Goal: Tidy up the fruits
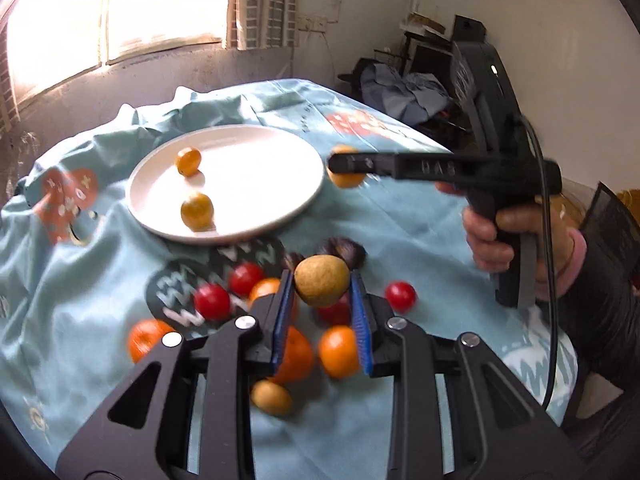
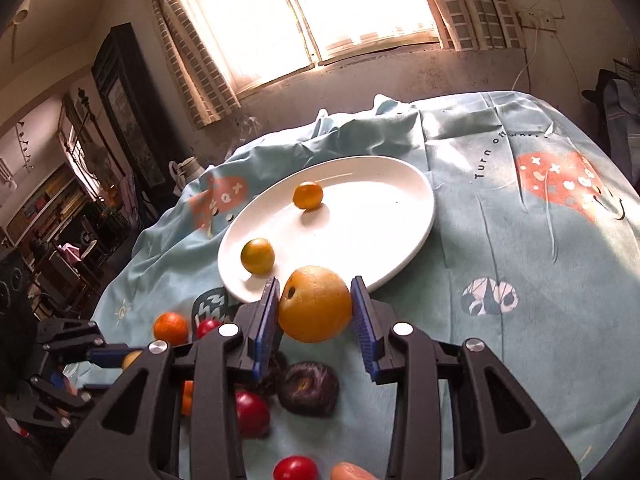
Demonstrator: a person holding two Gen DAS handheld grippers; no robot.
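Blue-padded fingers (image 1: 283,312) of the left gripper (image 1: 322,300) are closed to a medium gap on a tan, egg-shaped fruit (image 1: 322,286), pads pressing both its sides; its long axis tilts slightly, running roughly across from pad to pad, lifted above the scattered pile. The right gripper (image 2: 316,312) likewise clamps a round orange fruit (image 2: 316,304) between its pads, stem dimple turned toward the left pad, just in front of the white plate (image 2: 400,256) rim.

On the plate lie two small yellow-orange fruits (image 2: 308,195), apart from each other. Below the left gripper sit red cherry tomatoes (image 1: 211,301) and small oranges (image 1: 339,351) on the blue tablecloth (image 1: 400,224).

The left view shows the right gripper side-on, gripped by a hand (image 1: 516,240). Only the right view shows the dark purple fruit (image 2: 308,388) clearly.
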